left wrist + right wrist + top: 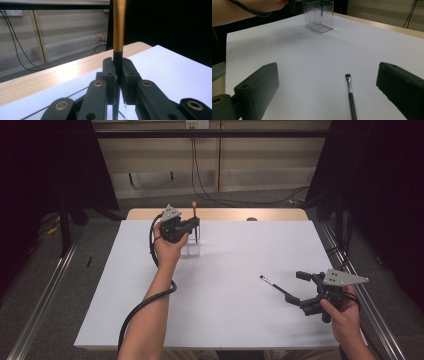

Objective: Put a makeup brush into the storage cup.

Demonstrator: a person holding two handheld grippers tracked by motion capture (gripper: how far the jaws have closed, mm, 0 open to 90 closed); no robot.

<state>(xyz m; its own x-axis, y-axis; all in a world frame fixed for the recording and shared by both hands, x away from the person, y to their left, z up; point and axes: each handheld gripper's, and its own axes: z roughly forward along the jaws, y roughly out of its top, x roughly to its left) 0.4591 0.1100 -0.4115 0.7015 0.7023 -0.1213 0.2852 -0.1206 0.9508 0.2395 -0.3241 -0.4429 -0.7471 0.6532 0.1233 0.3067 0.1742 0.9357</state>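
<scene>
My left gripper [192,225] is shut on a brush with a gold and black handle [194,209], held upright over a clear plastic box [191,249] at the back left of the white table. In the left gripper view the jaws pinch the black lower part of the handle [118,62], and the gold part [119,30] rises above them. In the right gripper view the brush's dark lower end reaches down into the box [319,16]. A thin black brush [275,287] lies flat at the front right. My right gripper [304,291] stands open just behind it, and this brush [350,97] lies between its jaws, untouched.
A white sheet [225,270] covers most of the table, with a strip of bare wood [225,214] along the far edge. Metal rails [45,290] run along both sides of the table. Cables hang on the wall beyond.
</scene>
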